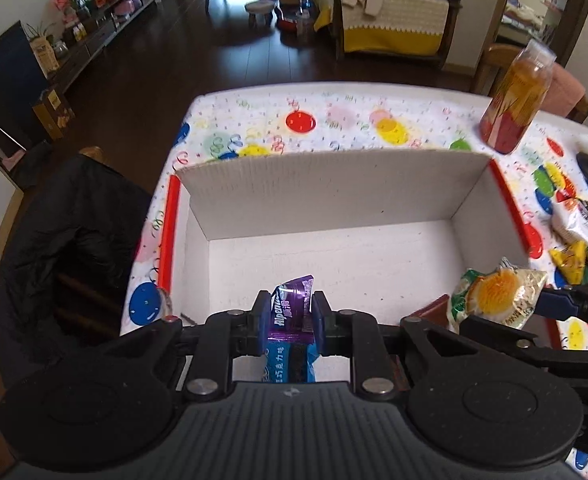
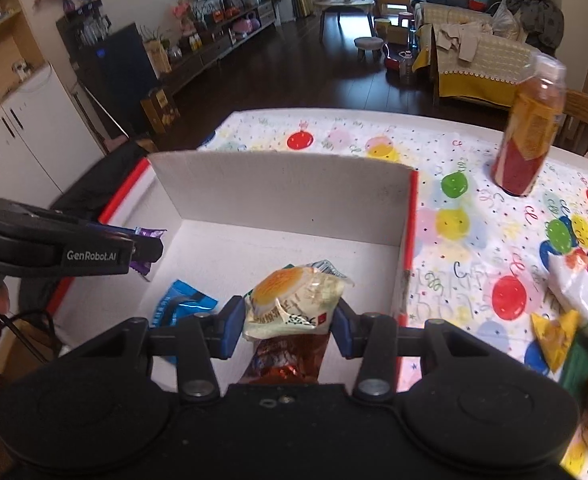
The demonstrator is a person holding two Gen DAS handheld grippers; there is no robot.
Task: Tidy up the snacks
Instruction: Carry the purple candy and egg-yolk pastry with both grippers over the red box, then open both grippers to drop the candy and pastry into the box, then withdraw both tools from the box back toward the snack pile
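Purple wrapper (image 1: 289, 312): pinched in left gripper (image 1: 289, 322) jaws, over white box (image 1: 334, 184) on desk. Egg-print packet (image 2: 289, 300): pinched by right gripper (image 2: 287, 326) (likewise over box). Step: depositing. Next: lower, spread jaws.

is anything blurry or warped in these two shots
Left wrist view: fisheye bends the cardboard box rim; the bottle leans and smears, while the purple snack packet is sharp. Right wrist view: the bottle is motion-blurred, the window glares, and the egg-print snack packet stays clear.
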